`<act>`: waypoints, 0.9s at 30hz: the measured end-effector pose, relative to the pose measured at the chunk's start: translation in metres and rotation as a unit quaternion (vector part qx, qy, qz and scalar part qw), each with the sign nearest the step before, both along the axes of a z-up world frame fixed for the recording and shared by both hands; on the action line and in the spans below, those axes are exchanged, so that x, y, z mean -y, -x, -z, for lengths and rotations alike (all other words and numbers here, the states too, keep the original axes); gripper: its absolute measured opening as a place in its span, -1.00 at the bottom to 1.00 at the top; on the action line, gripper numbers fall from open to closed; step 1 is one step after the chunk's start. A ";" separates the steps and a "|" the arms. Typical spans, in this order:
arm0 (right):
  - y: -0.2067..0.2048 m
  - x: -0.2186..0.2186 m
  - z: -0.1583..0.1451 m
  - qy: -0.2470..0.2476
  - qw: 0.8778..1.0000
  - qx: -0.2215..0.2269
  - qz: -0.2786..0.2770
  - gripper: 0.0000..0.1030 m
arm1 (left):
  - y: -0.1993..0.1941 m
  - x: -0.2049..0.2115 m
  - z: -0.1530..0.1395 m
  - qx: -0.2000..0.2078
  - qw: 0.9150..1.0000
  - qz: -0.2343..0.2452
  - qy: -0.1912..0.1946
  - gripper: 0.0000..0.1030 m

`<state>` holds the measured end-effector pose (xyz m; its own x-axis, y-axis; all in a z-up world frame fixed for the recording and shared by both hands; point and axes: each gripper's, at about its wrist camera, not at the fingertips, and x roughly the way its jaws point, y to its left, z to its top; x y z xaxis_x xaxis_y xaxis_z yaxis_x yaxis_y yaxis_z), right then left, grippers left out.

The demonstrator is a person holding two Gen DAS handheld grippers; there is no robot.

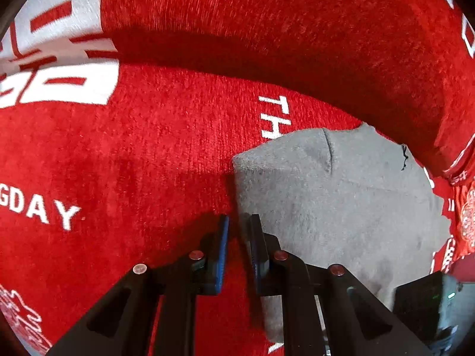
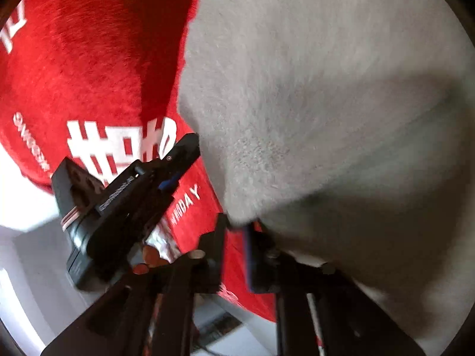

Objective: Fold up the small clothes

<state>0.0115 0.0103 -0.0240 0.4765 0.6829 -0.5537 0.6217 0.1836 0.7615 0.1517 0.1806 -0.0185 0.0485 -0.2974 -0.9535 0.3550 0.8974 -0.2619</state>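
Left gripper [image 1: 239, 222] points steeply down at the red plush cloth with white lettering [image 1: 133, 154], jaws nearly closed with only a thin gap. Its fingers [image 1: 223, 237] sit right at the left edge of the small grey fleece garment [image 1: 326, 201]; whether that edge is pinched between the pads can't be told from its own camera, but the jaws are clamped down.

Right gripper [image 2: 236, 225] is clenched on a corner of the grey fleece garment [image 2: 311, 103], with the fabric bunched at its fingertips and draping up and to the right, filling most of that view.

From the right wrist camera, the left gripper [image 2: 190, 145] is visible, tips touching the garment's edge over the red cloth [image 2: 89, 74]. Garment lies on the red cloth, one side lifted.
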 end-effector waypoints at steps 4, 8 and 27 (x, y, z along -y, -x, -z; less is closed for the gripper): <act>0.033 0.075 -0.035 0.130 0.992 -0.001 -0.003 -0.11 | 0.016 0.005 -0.019 0.030 1.000 0.004 0.004 -0.69; 0.079 0.169 -0.054 0.238 0.967 -0.061 0.073 -0.11 | 0.033 0.011 -0.025 0.047 0.999 0.012 -0.006 -0.69; 0.072 0.240 -0.047 0.322 0.937 -0.122 0.058 -0.85 | 0.073 0.047 0.001 0.074 0.994 0.014 -0.084 -0.69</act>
<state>-0.0601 -0.2299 0.0229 0.3330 0.1207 -0.9352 0.8070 0.4765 0.3489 0.0783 0.1333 -0.0196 0.1860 -0.1373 -0.9729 0.4040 0.9133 -0.0517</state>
